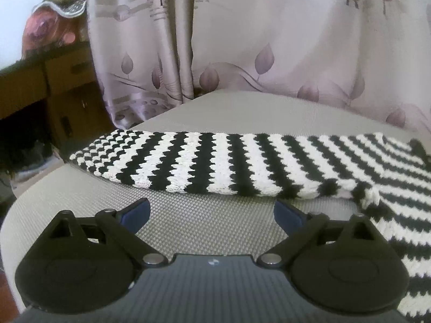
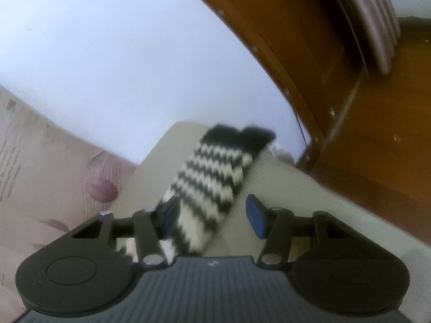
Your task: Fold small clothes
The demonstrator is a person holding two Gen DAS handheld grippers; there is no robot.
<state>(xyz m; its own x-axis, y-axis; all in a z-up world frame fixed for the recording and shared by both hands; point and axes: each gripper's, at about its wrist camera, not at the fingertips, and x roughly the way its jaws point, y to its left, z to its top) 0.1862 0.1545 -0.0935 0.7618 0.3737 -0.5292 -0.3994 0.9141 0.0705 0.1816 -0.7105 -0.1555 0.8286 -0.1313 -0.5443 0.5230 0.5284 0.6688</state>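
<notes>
A black-and-white striped knitted garment (image 1: 215, 161) lies spread across a grey mesh surface (image 1: 204, 231), with one long part reaching left and the rest running off to the right. My left gripper (image 1: 212, 214) hovers just in front of its near edge, open wide, with only bare mesh between the blue pads (image 1: 136, 212). In the blurred right wrist view a striped sleeve (image 2: 212, 177) stretches away over the pale surface (image 2: 285, 188). My right gripper (image 2: 212, 214) is open around the sleeve's near end. The cloth lies against the left finger (image 2: 169, 212) and stands apart from the right pad (image 2: 256, 215).
A pale curtain with purple leaves (image 1: 269, 53) hangs right behind the surface. A wooden desk (image 1: 62, 86) stands at the left, past the surface's rounded edge. In the right wrist view, brown wooden furniture (image 2: 363, 134) stands at the right before a white wall (image 2: 121, 53).
</notes>
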